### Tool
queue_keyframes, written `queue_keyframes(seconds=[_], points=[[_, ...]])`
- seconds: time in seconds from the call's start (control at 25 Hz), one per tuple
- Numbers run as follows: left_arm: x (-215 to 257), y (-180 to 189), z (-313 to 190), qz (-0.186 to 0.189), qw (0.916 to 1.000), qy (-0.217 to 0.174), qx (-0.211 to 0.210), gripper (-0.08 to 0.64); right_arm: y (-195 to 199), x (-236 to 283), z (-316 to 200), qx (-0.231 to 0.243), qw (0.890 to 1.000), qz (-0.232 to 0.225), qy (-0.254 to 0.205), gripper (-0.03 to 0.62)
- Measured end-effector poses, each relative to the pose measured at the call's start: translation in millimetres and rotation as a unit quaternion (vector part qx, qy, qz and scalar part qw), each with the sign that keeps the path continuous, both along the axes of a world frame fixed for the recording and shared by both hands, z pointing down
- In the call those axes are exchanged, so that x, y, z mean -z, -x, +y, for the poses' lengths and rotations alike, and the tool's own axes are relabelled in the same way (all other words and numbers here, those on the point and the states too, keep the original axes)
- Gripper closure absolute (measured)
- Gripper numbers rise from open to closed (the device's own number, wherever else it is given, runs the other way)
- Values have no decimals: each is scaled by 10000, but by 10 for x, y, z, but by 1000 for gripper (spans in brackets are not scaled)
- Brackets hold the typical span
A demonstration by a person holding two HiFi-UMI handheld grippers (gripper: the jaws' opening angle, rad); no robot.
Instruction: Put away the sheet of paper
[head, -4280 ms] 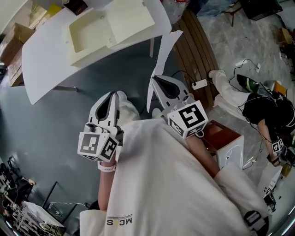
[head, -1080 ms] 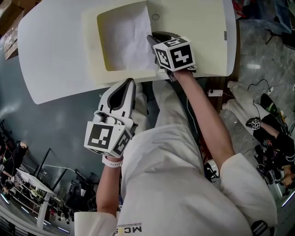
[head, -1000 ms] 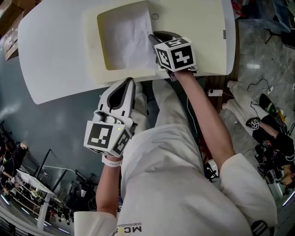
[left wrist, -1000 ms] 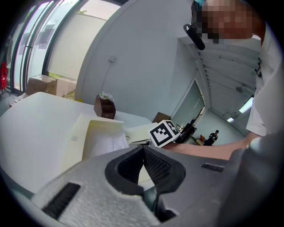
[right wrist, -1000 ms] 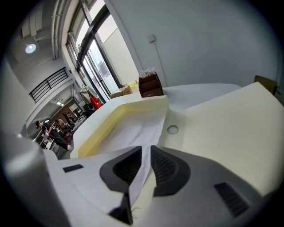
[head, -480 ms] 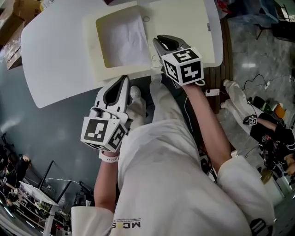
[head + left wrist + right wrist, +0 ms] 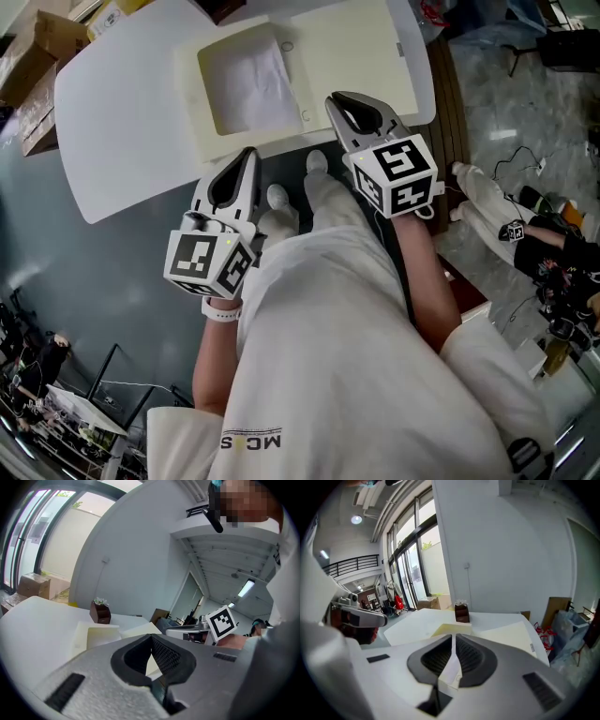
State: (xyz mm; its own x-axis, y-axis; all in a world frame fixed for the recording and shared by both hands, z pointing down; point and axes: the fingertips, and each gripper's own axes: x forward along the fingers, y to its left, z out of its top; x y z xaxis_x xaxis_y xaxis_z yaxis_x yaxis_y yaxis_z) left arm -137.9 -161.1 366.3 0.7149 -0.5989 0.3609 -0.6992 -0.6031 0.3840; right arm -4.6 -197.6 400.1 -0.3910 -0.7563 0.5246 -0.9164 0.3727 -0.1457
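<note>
Head view: sheet of paper (image 7: 251, 82) flat inside cream box (image 7: 208, 133) on white table (image 7: 122, 141). Left gripper (image 7: 248, 153) pressed together, empty, near table edge. Right gripper (image 7: 339, 97) likewise closed, empty, at the box's near right.

1. The left gripper (image 7: 246, 157) has its jaws pressed together with nothing between them, tips pointing forward.
2. The right gripper (image 7: 339, 99) has its jaws together, empty, beside and slightly ahead of the left one.
3. The right forearm (image 7: 424, 281) stretches bare behind its gripper.
</note>
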Motion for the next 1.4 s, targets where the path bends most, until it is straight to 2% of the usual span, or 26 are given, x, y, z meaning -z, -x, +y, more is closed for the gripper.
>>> queue_keyframes(seconds=[0.32, 0.6, 0.84, 1.4], points=[[245, 1, 130, 5, 9996, -246, -121, 535, -156, 435, 487, -239, 9987, 75, -439, 566], [379, -12, 203, -82, 9988, -459, -152, 535, -372, 573, 778, -524, 9961, 91, -705, 568], [430, -9, 244, -147, 9982, -555, -186, 535, -472, 593, 905, -692, 9943, 86, -802, 570], [443, 25, 293, -148, 9980, -571, -238, 535, -333, 646, 900, -650, 9934, 92, -937, 569]])
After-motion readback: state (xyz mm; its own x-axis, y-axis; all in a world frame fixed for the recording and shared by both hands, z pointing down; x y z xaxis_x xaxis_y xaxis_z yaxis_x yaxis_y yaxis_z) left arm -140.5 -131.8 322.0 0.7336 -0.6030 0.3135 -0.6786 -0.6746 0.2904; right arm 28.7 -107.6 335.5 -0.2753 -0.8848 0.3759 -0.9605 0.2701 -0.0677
